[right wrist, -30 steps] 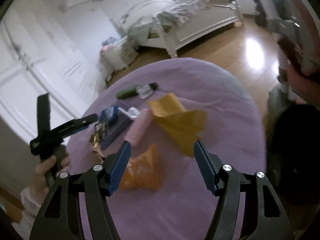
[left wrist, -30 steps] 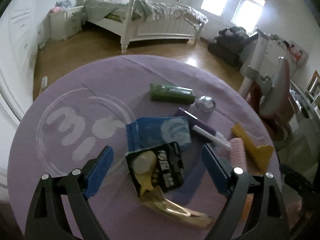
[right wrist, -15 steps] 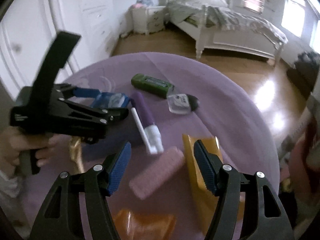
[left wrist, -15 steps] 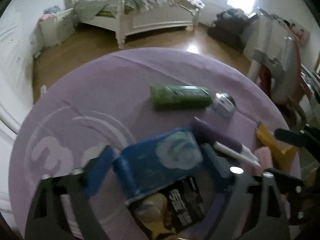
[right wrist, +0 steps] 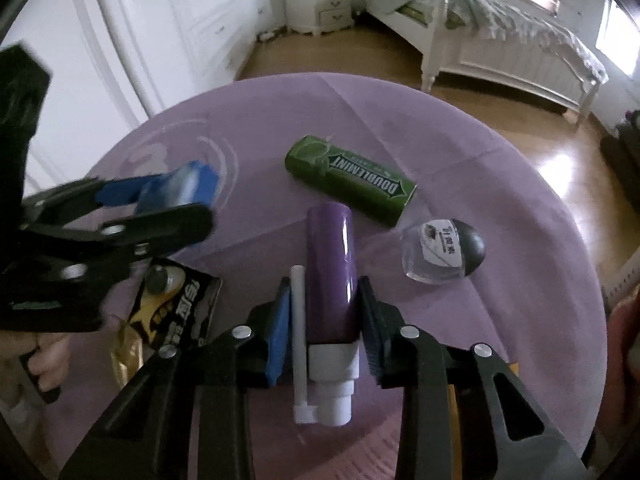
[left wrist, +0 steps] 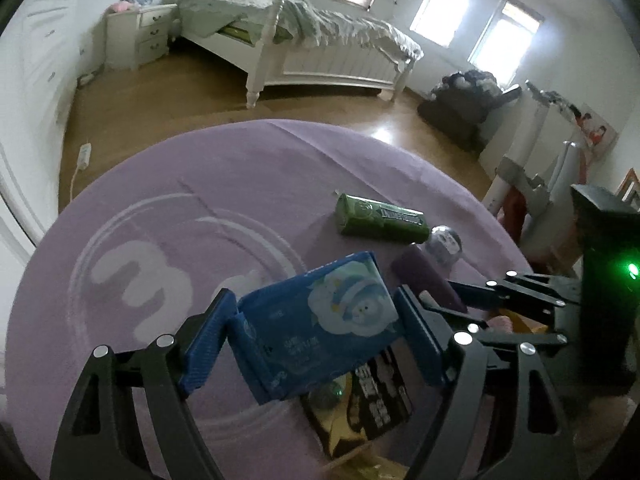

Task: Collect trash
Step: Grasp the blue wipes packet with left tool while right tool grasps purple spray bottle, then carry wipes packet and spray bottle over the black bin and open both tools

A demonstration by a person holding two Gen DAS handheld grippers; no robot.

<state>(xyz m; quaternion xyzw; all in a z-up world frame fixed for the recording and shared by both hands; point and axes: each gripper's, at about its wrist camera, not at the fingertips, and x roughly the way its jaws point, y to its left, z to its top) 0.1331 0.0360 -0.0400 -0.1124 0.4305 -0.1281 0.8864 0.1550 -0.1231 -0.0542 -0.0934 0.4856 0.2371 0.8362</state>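
Tools over purple desk point(left wrist: 208, 184): left tool point(left wrist: 316, 336) is pinching a blue pack point(left wrist: 320, 332); right tool point(right wrist: 325, 326) is pinching a purple tube point(right wrist: 330, 268) beside a gum pack point(right wrist: 352, 178).

Daylight is coming through two windows point(left wrist: 472, 28) behind a white bed point(left wrist: 320, 52) with rumpled bedding. A white nightstand point(left wrist: 140, 36) is standing beside it. The wood floor point(left wrist: 160, 108) is shining, and white wardrobe doors point(right wrist: 168, 28) are lining one wall.

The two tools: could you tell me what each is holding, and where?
The left tool clamps the blue tissue pack across its short ends; the right tool grips the purple tube near its white cap.
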